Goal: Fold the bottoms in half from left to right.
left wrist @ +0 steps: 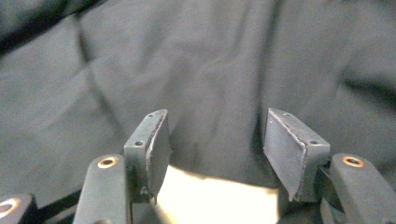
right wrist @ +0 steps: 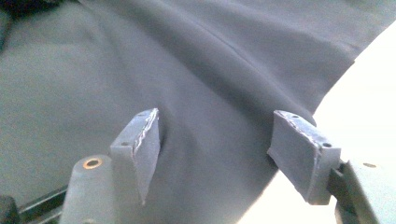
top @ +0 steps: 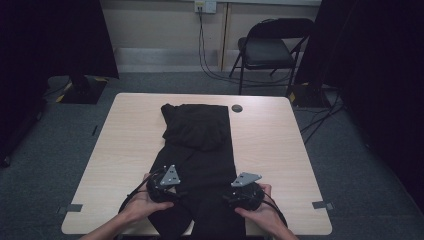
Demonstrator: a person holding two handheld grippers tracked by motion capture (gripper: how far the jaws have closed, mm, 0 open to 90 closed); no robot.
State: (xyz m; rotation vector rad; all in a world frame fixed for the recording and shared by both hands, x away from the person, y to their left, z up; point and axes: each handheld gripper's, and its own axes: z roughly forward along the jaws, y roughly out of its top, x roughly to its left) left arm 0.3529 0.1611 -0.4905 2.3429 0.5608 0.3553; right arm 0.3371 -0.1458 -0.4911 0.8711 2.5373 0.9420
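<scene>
A black garment [top: 200, 145] lies lengthwise down the middle of the light wooden table [top: 280, 150], its far end folded back on itself in a bunched heap, its near end hanging over the front edge. My left gripper [top: 164, 186] rests at the garment's left edge near the front. In the left gripper view it [left wrist: 215, 142] stands open over wrinkled black cloth [left wrist: 201, 70], with a bare patch of table between the jaws. My right gripper [top: 246, 193] is at the garment's right edge. In its own view it [right wrist: 217, 147] is open, the cloth's edge [right wrist: 289, 121] running between the jaws.
A small round dark cap [top: 237, 108] sits in the tabletop near the far edge. Tape marks [top: 75, 207] lie at the front corners. Beyond the table stand a folding chair [top: 270, 47], floor cables [top: 215, 70] and black curtains on both sides.
</scene>
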